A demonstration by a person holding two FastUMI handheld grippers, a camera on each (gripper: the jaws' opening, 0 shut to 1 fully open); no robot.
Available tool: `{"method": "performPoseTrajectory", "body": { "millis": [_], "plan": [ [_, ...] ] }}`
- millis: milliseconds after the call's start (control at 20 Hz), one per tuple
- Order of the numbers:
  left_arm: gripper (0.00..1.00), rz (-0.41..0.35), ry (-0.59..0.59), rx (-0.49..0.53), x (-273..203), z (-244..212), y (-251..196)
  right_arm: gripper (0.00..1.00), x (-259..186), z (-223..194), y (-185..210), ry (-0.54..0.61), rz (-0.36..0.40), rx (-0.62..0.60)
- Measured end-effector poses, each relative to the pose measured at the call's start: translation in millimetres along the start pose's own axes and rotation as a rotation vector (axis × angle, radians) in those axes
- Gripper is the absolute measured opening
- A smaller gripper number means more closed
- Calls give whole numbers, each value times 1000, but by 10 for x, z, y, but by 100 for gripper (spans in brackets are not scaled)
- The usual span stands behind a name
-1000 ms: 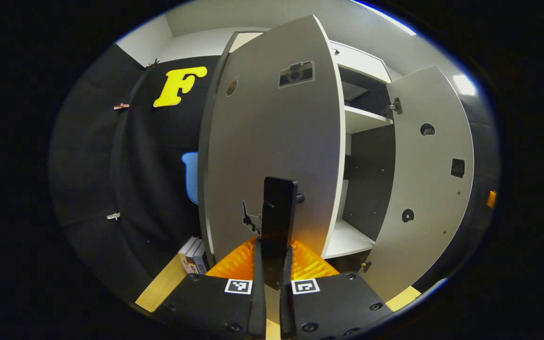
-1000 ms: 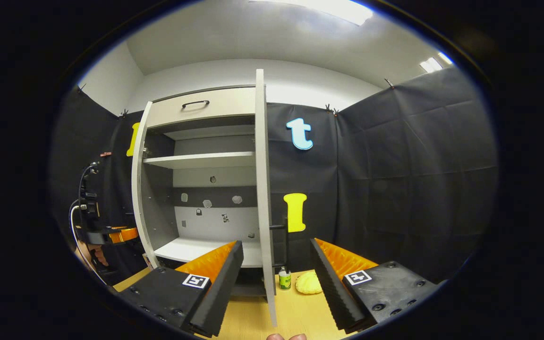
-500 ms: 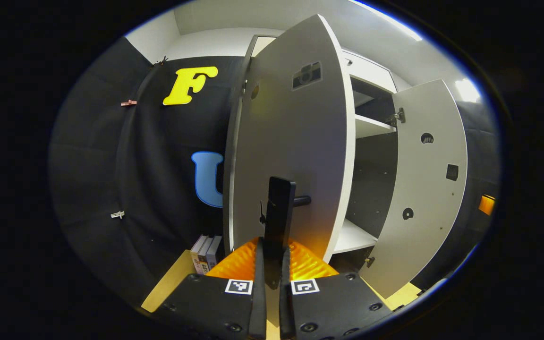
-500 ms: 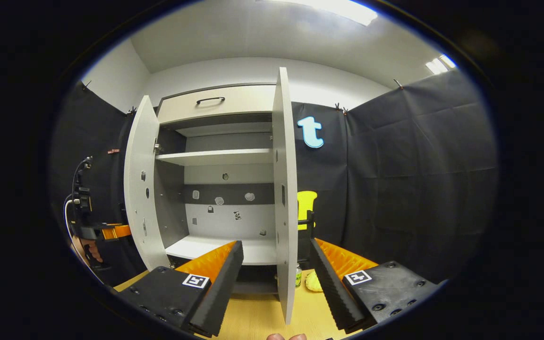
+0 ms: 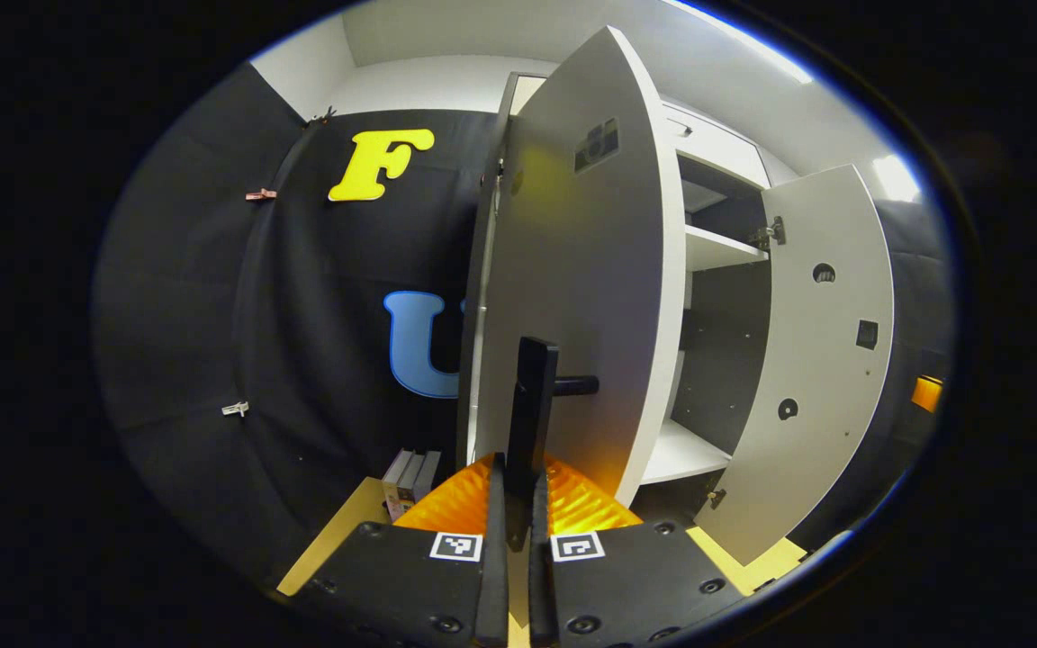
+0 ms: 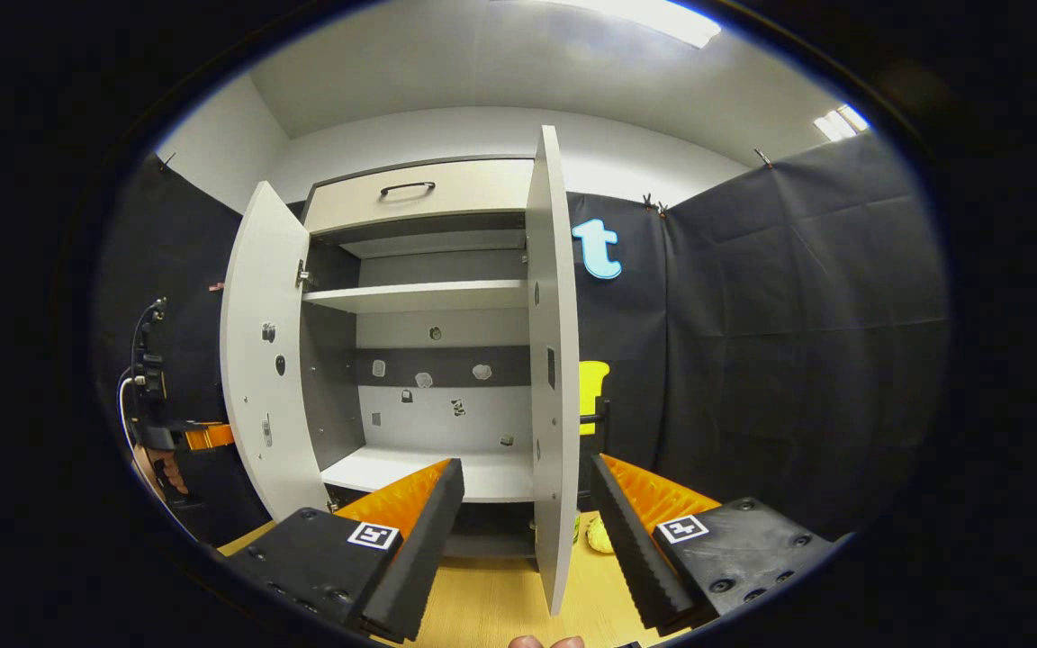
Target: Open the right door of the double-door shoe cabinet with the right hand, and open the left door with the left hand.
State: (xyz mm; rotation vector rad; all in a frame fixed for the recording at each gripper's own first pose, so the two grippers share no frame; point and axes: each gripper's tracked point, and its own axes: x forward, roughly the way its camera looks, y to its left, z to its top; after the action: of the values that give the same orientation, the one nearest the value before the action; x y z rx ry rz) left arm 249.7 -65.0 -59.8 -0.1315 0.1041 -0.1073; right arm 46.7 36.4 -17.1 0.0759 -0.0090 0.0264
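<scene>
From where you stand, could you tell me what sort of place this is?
Probably a recording booth set up as a home corner: black cloth walls, a shoe cabinet with both doors open, and a wooden tabletop.

Pale grey cabinet doors [image 6: 262, 360], a black door handle [image 5: 532, 423], white shelves [image 6: 419, 295], and a light wood tabletop [image 6: 491, 603].

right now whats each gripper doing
left gripper: closed on the left door handle.
right gripper: open, holding nothing, fingers either side of the right door edge.
</scene>
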Motion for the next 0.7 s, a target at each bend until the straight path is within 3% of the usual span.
{"method": "performPoseTrajectory", "body": {
  "millis": [250,450,550,600,700],
  "plan": [
    [12,50,5,-14,-15,-26,119,89,-4,-12,3,3,5,-8],
    [7,134,13,3,-61,-46,371,88,1,-23,32,11,13,-2],
    [0,74,11,-45,-48,-57,203,89,2,-33,54,13,19,-13],
    [12,66,11,-55,-73,-53,182,88,2,-41,68,14,22,-16],
    [11,77,11,-34,-72,-57,248,89,2,-48,95,16,28,-15]
  ]
}}
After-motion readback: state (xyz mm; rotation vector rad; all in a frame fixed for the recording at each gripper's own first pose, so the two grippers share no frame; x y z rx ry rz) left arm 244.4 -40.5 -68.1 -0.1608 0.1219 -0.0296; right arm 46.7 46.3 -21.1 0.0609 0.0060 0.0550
